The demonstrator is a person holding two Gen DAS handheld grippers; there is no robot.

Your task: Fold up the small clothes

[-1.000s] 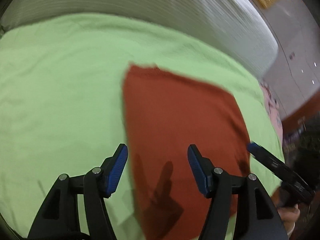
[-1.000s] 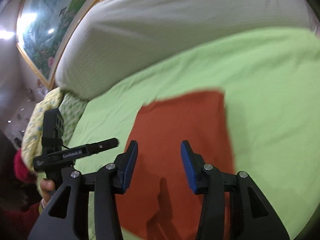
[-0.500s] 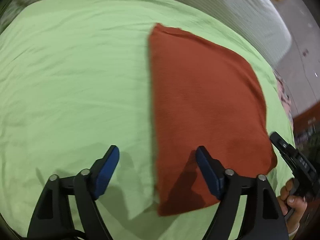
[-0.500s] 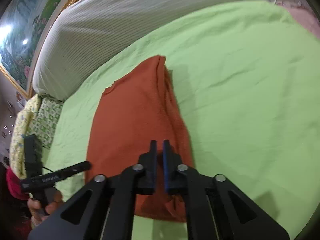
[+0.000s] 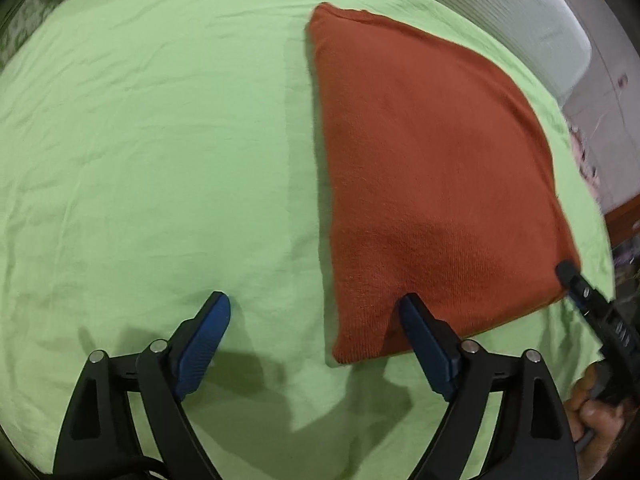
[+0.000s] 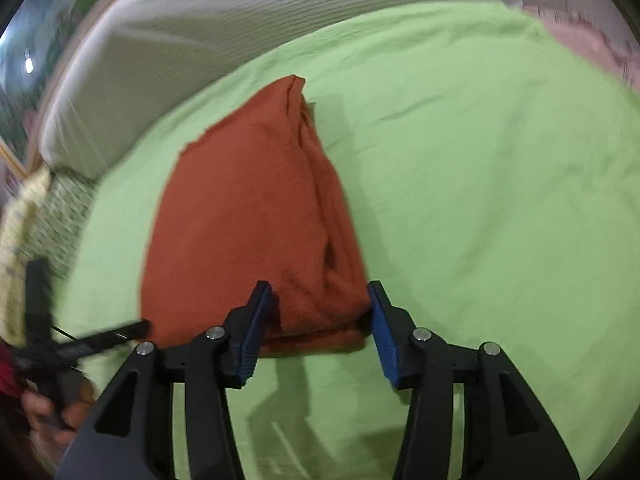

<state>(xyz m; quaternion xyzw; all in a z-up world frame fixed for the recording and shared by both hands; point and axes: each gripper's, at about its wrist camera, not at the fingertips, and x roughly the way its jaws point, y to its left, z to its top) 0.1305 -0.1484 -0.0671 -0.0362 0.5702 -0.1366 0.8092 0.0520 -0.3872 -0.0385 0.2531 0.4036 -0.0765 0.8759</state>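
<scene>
A folded rust-orange cloth (image 5: 432, 168) lies flat on the green bedsheet (image 5: 160, 160). My left gripper (image 5: 316, 322) hovers low over the cloth's near left corner. Its jaws are closing; the corner lies between them, close to the right finger (image 5: 426, 338), and the pads are apart from it. In the right wrist view the cloth (image 6: 248, 216) shows stacked layers along its right edge. My right gripper (image 6: 318, 314) straddles the near right corner, its jaws opening around the fabric without pinching it. Each gripper appears at the edge of the other's view, held by a hand (image 5: 596, 408).
A white ribbed bolster (image 6: 240, 20) runs along the far side of the bed. A yellow and green patterned pillow (image 6: 44, 216) lies at the left, pink fabric (image 6: 580, 40) at the far right. A wide stretch of green sheet (image 6: 500, 200) spreads to the cloth's right.
Both grippers came down toward the cloth's near edge, which now looms larger. The right jaws shut half a second ago and have reopened around the corner. The left jaws narrowed slightly.
</scene>
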